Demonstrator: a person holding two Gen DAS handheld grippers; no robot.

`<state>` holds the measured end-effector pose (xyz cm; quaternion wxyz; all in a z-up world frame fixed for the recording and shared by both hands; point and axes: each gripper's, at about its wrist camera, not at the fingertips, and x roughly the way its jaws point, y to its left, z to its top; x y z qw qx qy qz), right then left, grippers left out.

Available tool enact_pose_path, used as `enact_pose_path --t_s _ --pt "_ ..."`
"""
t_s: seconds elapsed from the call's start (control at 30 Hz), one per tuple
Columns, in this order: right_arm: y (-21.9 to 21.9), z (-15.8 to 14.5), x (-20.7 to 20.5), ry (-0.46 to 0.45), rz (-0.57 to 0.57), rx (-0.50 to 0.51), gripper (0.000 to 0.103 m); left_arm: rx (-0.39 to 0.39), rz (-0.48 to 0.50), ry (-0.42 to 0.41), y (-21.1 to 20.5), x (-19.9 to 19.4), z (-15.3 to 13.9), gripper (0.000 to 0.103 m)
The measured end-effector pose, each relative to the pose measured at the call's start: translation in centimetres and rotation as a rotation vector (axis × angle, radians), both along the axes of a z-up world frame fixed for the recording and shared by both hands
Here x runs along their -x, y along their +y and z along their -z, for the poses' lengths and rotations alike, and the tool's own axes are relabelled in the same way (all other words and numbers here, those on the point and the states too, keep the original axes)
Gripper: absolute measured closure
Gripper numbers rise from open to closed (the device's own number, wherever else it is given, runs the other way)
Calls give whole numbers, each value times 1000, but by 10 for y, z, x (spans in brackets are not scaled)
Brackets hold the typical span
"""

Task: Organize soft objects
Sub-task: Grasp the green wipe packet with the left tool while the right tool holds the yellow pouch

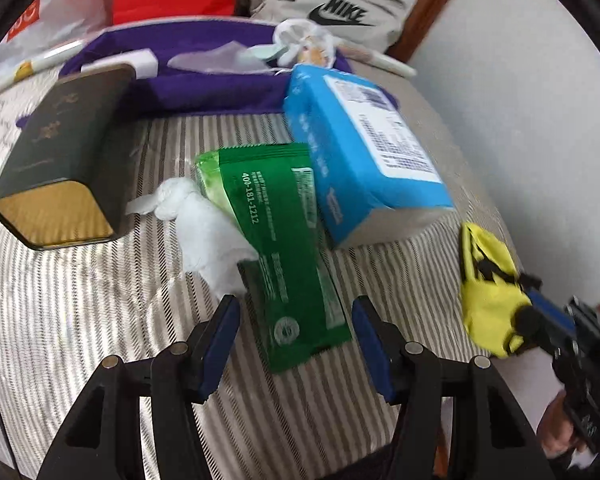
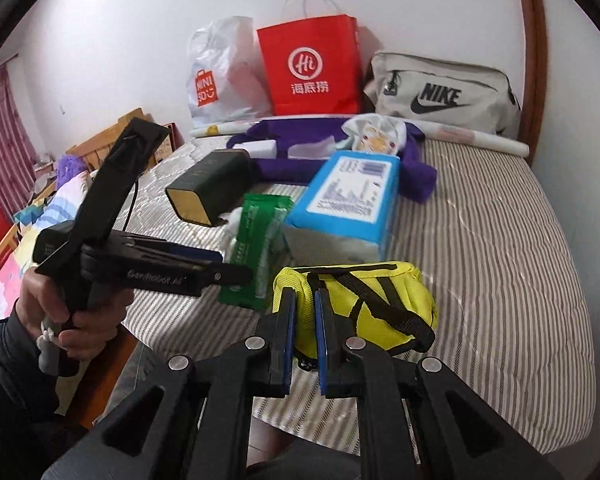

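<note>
My right gripper (image 2: 305, 300) is shut on the left end of a yellow pouch (image 2: 364, 304) with black straps, just above the striped mattress (image 2: 500, 260). The left wrist view shows that pouch (image 1: 488, 292) at the right, with the right gripper (image 1: 540, 320) behind it. My left gripper (image 1: 294, 304) is open over the near end of a green wet-wipe pack (image 1: 276, 240). The pack lies between the fingers, and a small gap shows on each side. A crumpled white tissue (image 1: 208, 232) lies against the pack's left side.
A blue tissue pack (image 1: 360, 160) leans beside the green pack. A dark box with a gold end (image 1: 68, 152) lies to the left. Behind are a purple cloth (image 2: 284, 168), a red paper bag (image 2: 312, 68), a white plastic bag (image 2: 220, 76) and a Nike bag (image 2: 440, 92).
</note>
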<state>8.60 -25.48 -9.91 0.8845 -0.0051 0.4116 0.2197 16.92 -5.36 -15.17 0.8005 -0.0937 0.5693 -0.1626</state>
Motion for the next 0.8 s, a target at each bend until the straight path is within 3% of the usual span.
enact_pose_path --t_s 0.17,0.4,0.43,0.5,0.6,0.8 --pt "-11 8 -5 23 18 -20 94 0 -52 27 -10 -17 12 47" --pt "-18 20 -11 59 35 -46 94 -127 -74 -32 -33 -27 13 42" --pt "-17 22 -12 62 34 -47 94 -141 -69 -43 -35 -25 13 44" --pt "-14 24 -12 65 32 -41 94 -147 -63 -56 -31 -21 12 67" --pt "-10 26 -9 70 20 -39 94 -77 -62 -58 -16 -15 6 74" --pt "1 25 -6 69 2 -36 94 63 -31 -52 8 1 -10 75"
